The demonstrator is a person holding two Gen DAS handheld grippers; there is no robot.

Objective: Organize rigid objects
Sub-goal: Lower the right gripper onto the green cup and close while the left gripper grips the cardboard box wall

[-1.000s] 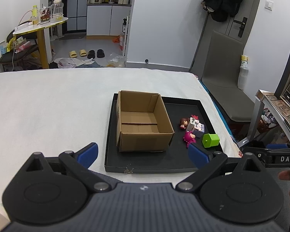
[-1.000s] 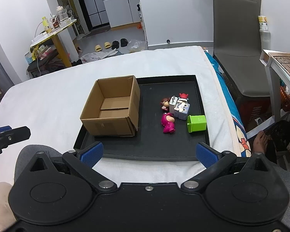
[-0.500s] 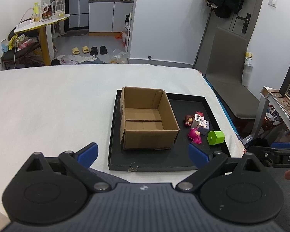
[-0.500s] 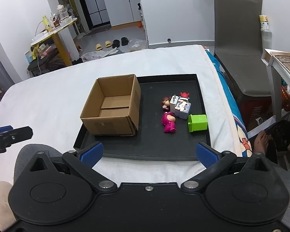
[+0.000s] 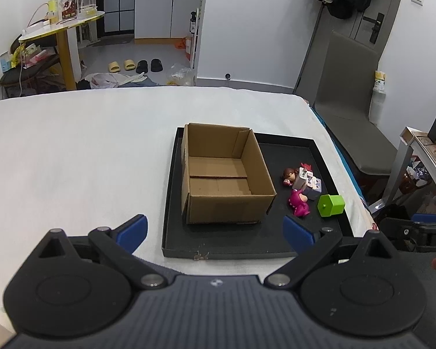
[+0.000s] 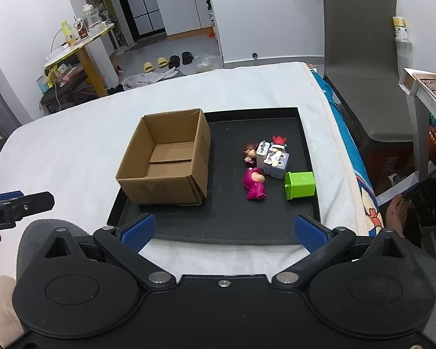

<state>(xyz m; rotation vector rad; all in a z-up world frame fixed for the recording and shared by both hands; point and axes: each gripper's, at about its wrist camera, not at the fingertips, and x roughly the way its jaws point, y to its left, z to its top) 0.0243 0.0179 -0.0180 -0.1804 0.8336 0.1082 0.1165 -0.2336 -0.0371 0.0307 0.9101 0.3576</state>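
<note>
An open, empty cardboard box point(image 5: 223, 174) point(image 6: 165, 160) stands on the left part of a black tray point(image 5: 232, 241) point(image 6: 226, 226). To its right on the tray lie a magenta figure point(image 5: 298, 203) point(image 6: 255, 184), a green block point(image 5: 331, 205) point(image 6: 300, 184), a brown-haired doll point(image 5: 289, 173) point(image 6: 250, 151), white and grey chargers point(image 5: 308, 179) point(image 6: 271, 158) and a small red toy point(image 6: 279, 140). My left gripper point(image 5: 215, 229) and right gripper point(image 6: 222, 229) are both open and empty, held short of the tray's near edge.
The tray lies on a white-covered bed point(image 5: 72, 160) point(image 6: 58, 151). A grey chair point(image 5: 354, 116) point(image 6: 360, 58) and a small side table point(image 6: 427, 84) stand to the right of the bed. Each gripper shows at the edge of the other's view.
Both grippers have drifted slightly; the tray and box sit a little further right and higher in the left wrist view. Nothing on the tray has moved.
</note>
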